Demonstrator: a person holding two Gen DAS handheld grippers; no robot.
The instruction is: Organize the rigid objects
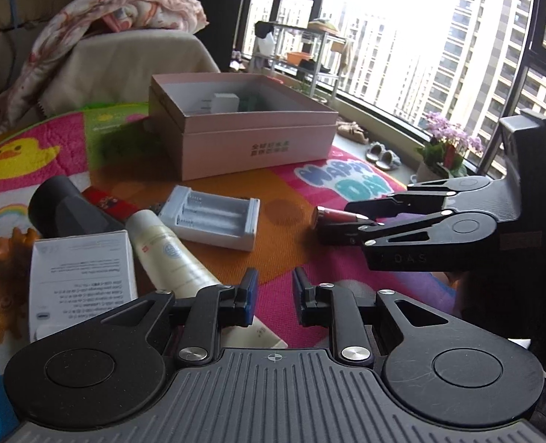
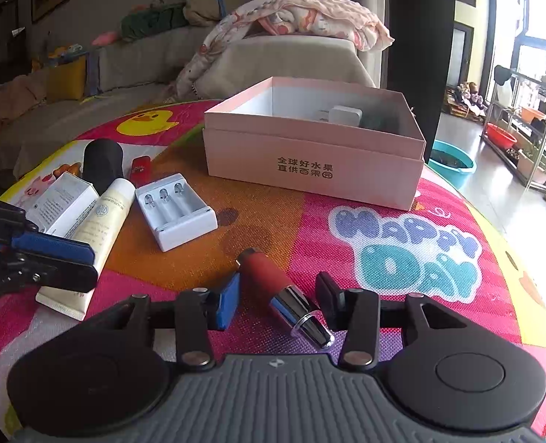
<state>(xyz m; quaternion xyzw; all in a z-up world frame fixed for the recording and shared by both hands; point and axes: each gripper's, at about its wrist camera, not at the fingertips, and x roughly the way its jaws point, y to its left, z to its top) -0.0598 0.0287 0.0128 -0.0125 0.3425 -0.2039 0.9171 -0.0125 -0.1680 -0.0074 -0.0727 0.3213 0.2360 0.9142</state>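
"Where is the red stick [image 2: 263,275]?"

"On the bright mat [image 2: 199,265], lying slanted between the right tool's [image 2: 278,288] two pads. They sit right beside it. I can't tell if they squeeze it."

"And the left tool [image 1: 275,284]?"

"Open just a crack, holding nothing, by the cream tube [image 2: 103,217]."

"What's in the pink box [image 2: 310,155]?"

"Its wall hides most. A white block [image 2: 345,115] peeks out. Only the left view shows the purple flowers [image 1: 453,140]."

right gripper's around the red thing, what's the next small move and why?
Probably close the right gripper a little further onto the red and chrome tube: it lies between the fingers, but both pads show gaps. The open pink box waits beyond.
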